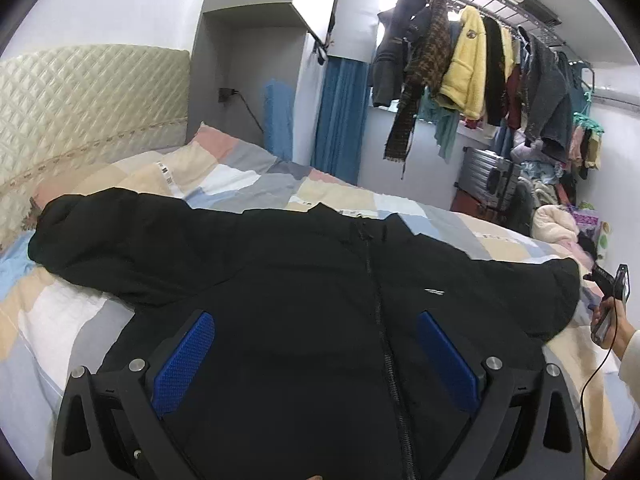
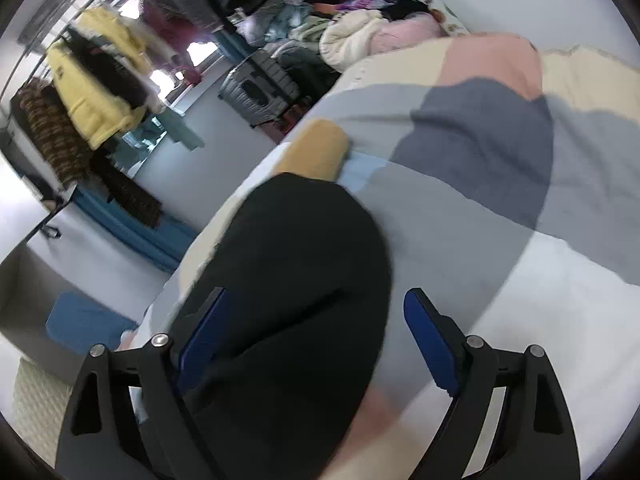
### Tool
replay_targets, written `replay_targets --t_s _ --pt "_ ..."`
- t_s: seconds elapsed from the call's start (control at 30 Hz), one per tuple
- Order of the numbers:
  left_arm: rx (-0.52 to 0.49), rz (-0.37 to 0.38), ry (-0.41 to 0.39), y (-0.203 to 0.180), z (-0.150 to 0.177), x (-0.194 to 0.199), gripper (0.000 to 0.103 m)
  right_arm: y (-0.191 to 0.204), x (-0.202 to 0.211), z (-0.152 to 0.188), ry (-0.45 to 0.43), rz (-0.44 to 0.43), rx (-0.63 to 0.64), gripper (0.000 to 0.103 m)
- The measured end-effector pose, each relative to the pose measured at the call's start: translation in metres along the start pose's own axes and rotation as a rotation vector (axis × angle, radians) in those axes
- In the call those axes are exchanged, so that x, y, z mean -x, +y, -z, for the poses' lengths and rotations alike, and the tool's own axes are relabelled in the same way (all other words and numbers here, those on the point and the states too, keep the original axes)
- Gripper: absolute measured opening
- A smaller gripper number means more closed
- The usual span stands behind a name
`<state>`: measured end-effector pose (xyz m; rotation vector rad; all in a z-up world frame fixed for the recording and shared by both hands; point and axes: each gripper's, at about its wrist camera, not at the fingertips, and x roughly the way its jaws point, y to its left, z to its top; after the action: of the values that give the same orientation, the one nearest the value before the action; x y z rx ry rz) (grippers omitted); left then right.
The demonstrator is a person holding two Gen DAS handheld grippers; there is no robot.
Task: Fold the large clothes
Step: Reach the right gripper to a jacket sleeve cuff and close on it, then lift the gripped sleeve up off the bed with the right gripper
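A black zip-up jacket (image 1: 304, 280) lies spread front-up on the bed, sleeves out to both sides. My left gripper (image 1: 316, 332) is open and hovers over the jacket's lower middle, its blue pads either side of the zipper (image 1: 378, 300). My right gripper (image 2: 316, 316) is open above the end of the jacket's right sleeve (image 2: 288, 280); the left pad is over the cuff, the right pad over the quilt. The right gripper (image 1: 608, 292) also shows in the left wrist view, at the far right beside the sleeve end. The right wrist view is motion-blurred.
The bed has a patchwork quilt (image 1: 248, 176) and a quilted headboard (image 1: 80, 100) at the left. A rack of hanging clothes (image 1: 472, 60) and a silver suitcase (image 1: 488, 176) stand beyond the far side. A pile of clothes (image 2: 360, 28) lies by the bed's foot.
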<state>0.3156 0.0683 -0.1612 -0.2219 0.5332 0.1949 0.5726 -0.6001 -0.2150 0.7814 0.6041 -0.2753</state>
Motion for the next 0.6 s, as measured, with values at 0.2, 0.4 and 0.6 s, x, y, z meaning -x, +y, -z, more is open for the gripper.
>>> replay_targets --t_s 0.2,0.4,0.6 --pt "-0.040 -0.036 0.012 -0.011 0.005 -0.019 0.102 -0.011 -0.046 0.002 0.000 -0.008 0.030 0.086" --pt "-0.063 -0.051 0.036 -0.017 0.010 -0.031 0.102 -0.004 -0.072 -0.001 0.008 -0.068 0.053 0.077" --pt "-0.088 -0.088 0.088 -0.016 0.013 -0.032 0.102 0.016 -0.059 0.005 0.017 -0.035 0.129 0.027"
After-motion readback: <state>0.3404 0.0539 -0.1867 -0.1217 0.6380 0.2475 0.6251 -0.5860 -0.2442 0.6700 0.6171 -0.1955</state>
